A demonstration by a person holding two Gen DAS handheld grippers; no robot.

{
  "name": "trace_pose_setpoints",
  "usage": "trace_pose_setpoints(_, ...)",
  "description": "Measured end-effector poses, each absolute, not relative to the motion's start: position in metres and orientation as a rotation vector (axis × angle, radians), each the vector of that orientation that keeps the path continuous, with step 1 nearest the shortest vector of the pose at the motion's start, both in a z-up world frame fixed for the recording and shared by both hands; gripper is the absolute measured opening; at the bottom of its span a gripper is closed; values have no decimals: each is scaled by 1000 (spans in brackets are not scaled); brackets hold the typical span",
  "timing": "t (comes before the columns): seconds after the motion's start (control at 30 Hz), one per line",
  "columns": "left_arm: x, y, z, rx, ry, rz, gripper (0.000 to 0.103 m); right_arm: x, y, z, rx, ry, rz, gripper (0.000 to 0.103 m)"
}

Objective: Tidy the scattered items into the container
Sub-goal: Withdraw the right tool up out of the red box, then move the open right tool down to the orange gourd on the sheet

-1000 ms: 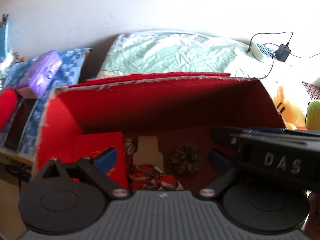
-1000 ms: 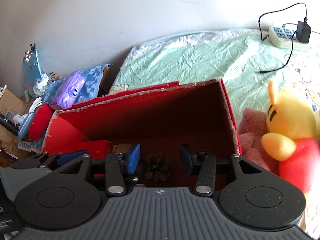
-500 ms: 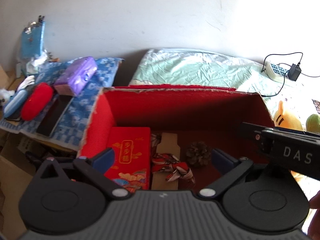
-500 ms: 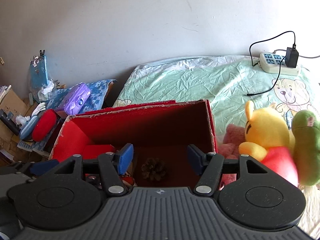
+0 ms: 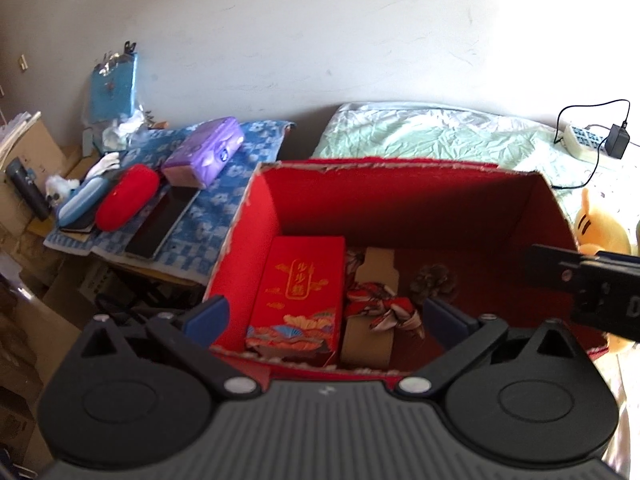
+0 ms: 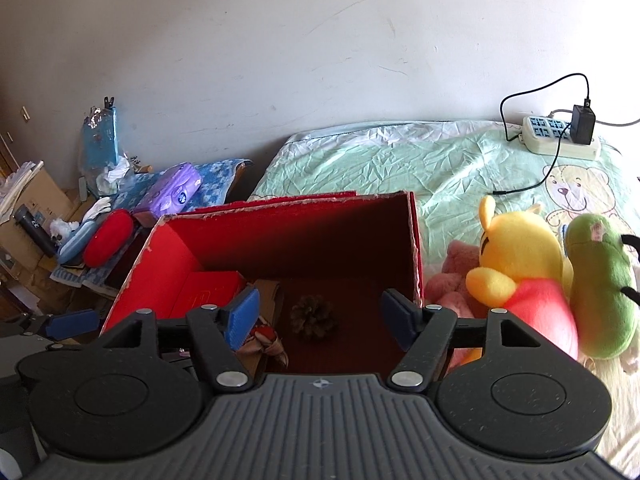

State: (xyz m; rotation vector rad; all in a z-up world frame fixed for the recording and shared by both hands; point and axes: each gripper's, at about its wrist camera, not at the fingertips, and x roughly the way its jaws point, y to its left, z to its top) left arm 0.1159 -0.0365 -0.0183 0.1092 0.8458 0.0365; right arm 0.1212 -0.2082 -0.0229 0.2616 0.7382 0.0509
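the left gripper [image 5: 326,316] is seen with its blue-padded fingers [image 5: 208,316] spread wide apart and nothing held between them; it is poised above the near rim of the red box [image 5: 256,216]. the right gripper [image 6: 320,318] is likewise spread wide and empty, held over the right half of the same box, and no item is touched by either one. inside the box, a red packet with gold lettering [image 5: 298,292] is laid against the left wall, a tan card wrapped with a red patterned ribbon [image 5: 372,308] is placed just beside it, and a pine cone [image 6: 313,317] is set on the floor of the box further right. outside the box, just beside its right wall, a pink plush [image 6: 452,292], a yellow bear plush in a red shirt [image 6: 516,264] and a green plush [image 6: 600,288] are left on the green bedsheet [image 6: 380,160]. to the left, a red case [image 5: 128,196] and a purple tissue pack [image 5: 206,152] are seen on a blue patterned cloth [image 5: 208,216]. farther back, a power strip [image 6: 558,138] is laid on the bed by the wall.
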Motion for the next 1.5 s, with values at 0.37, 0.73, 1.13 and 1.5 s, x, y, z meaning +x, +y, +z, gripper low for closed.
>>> trace_pose_setpoints(0.37,93,-22,-33,112,862,31,102,99,-205,-36,262,759,100,71)
trace_pose_setpoints(0.73,59,-6,-48,144,840,-47,102,76,-192,-41,224,723,212,69)
trace_pose_setpoints(1.13,-4,40,-70,53,987,-210,102,58,-182,-67,114,819,386,60)
trace_pose_setpoints(1.5,-10,13,-116,7,1114,-380,102,67,-176,-112,223,1130,472,41)
